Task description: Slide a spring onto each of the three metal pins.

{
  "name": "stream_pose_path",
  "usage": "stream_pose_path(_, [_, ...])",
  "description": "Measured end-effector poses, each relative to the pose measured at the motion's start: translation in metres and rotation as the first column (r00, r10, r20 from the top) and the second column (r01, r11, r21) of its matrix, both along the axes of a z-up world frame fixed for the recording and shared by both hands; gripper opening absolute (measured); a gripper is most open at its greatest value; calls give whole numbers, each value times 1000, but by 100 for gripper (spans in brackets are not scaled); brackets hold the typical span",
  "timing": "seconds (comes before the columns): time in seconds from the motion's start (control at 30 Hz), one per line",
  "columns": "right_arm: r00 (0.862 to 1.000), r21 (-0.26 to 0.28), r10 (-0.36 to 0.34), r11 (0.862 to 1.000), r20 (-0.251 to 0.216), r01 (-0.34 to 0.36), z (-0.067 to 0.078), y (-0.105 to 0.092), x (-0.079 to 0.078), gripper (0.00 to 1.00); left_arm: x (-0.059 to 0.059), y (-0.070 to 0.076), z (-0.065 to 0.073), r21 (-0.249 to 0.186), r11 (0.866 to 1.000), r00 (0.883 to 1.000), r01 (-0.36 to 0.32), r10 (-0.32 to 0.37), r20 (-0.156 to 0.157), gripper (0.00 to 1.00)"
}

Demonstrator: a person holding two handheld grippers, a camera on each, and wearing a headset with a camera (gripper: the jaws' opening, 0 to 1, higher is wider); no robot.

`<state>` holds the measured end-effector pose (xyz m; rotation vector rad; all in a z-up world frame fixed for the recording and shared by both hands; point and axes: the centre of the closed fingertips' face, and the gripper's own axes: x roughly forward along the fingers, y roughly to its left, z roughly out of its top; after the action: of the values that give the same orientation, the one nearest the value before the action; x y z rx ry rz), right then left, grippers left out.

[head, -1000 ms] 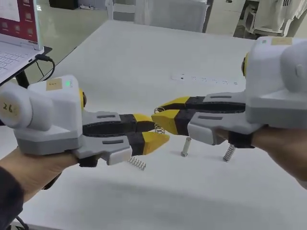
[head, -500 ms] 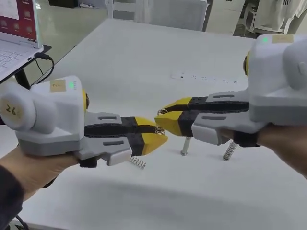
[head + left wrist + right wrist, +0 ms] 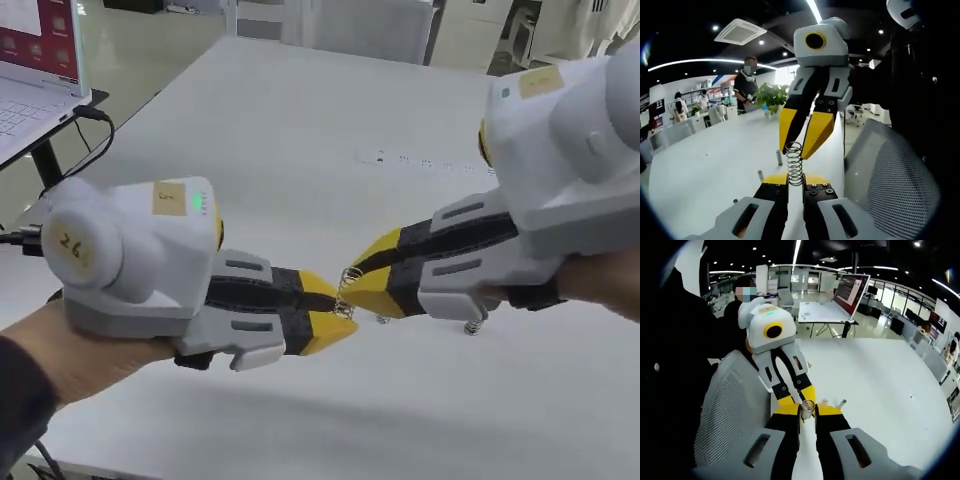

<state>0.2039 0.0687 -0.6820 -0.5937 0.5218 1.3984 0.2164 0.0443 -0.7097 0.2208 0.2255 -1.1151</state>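
Note:
A small metal spring [image 3: 348, 288] hangs in the air between the two yellow-tipped grippers, which meet tip to tip above the white table [image 3: 300, 130]. My left gripper [image 3: 335, 318] comes from the lower left and is shut on the spring's [image 3: 795, 162] lower end. My right gripper [image 3: 352, 287] slopes down from the right, its jaws closed around the other end. From the right gripper [image 3: 807, 411] the spring [image 3: 808, 409] shows end-on. A pin carrying a spring [image 3: 476, 325] stands behind the right gripper. A bare pin's [image 3: 383, 320] base peeks out under the tips.
A laptop [image 3: 35, 50] and its cable [image 3: 95, 125] sit at the left edge, and a white power strip [image 3: 425, 162] lies farther back. Upright pins [image 3: 779, 157] stand on the table in the left gripper view. People stand in the room behind.
Both grippers have drawn together and lower, with the right one tilting down toward the left one's tips. The loose spring seen on the table earlier is now behind the left gripper.

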Motion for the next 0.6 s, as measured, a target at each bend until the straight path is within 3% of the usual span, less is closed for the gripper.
stream_pose_path(0.3, [996,-126,90,988,-9,-90,-13,-7,-7,9,-7,-7,-11,44,998,999,42,-40,-29,2])
stream_pose_path(0.6, [986,-234,166,957,-35,-169,-23,-8,-14,10,-13,-10,-13,58,996,997,71,-70,-30,2])
